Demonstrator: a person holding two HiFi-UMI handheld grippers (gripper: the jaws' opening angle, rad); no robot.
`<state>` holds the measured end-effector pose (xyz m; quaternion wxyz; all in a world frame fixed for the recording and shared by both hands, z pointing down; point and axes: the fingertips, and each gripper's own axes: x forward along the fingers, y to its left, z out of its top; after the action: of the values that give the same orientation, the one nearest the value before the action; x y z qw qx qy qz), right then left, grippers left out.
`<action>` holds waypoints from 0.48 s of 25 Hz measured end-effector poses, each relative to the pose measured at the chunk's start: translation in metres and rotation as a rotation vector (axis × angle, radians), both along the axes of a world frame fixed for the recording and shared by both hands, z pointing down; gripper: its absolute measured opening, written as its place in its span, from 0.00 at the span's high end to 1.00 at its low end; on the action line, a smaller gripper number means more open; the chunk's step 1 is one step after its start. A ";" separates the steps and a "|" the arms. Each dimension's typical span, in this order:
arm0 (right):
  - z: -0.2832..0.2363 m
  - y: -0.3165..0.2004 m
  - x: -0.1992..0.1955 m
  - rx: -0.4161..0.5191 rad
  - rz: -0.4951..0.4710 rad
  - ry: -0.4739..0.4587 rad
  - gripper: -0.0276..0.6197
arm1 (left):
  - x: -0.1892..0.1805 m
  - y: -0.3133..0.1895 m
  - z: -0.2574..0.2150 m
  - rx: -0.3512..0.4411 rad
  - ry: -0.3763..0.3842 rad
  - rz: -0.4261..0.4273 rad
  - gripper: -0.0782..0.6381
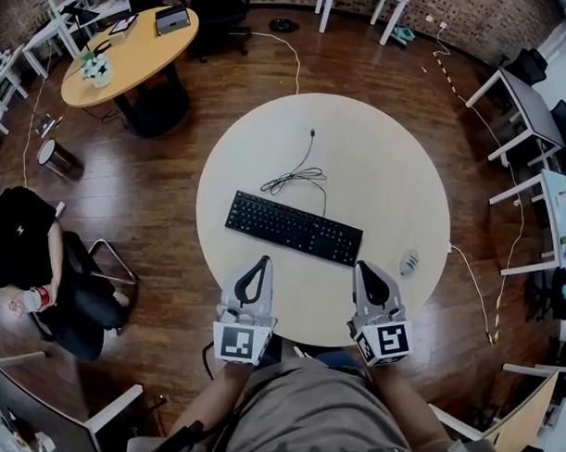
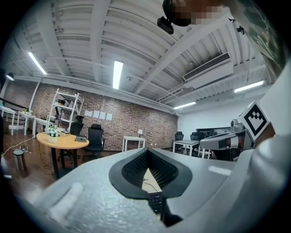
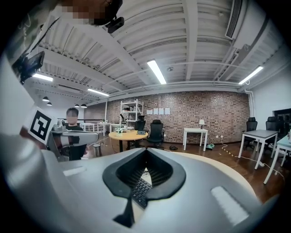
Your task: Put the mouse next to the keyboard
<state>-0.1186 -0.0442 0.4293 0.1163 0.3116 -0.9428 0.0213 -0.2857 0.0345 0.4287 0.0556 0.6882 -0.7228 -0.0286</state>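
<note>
A black keyboard (image 1: 292,227) lies slantwise in the middle of the round beige table (image 1: 383,161), its cable (image 1: 298,176) coiled behind it. The small grey mouse (image 1: 409,261) rests near the table's right front edge, right of the keyboard's right end. My left gripper (image 1: 262,262) hovers at the front edge, just before the keyboard, shut with nothing in it. My right gripper (image 1: 360,266) is beside it, left of the mouse and apart from it, shut and empty too. Through each gripper's pad gap, keyboard keys (image 2: 155,200) (image 3: 140,190) show below the closed tips (image 2: 148,150) (image 3: 146,150).
A round yellow table (image 1: 133,51) with a plant and devices stands at the back left, a metal bin (image 1: 56,159) near it. A person (image 1: 24,253) sits at the left. White desks (image 1: 529,110) line the right side, with cables on the wooden floor.
</note>
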 end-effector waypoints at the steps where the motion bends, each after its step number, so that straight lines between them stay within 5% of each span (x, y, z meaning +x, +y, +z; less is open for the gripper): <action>1: -0.002 0.002 -0.003 0.006 0.002 0.004 0.95 | -0.005 0.001 -0.002 0.003 0.001 -0.004 0.89; 12: 0.005 0.028 -0.010 0.027 0.037 0.022 0.95 | -0.030 0.025 0.013 -0.011 -0.007 0.026 0.89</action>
<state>-0.1284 -0.0167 0.4346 0.1218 0.3309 -0.9357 0.0072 -0.3159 0.0596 0.4416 0.0574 0.6974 -0.7140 -0.0216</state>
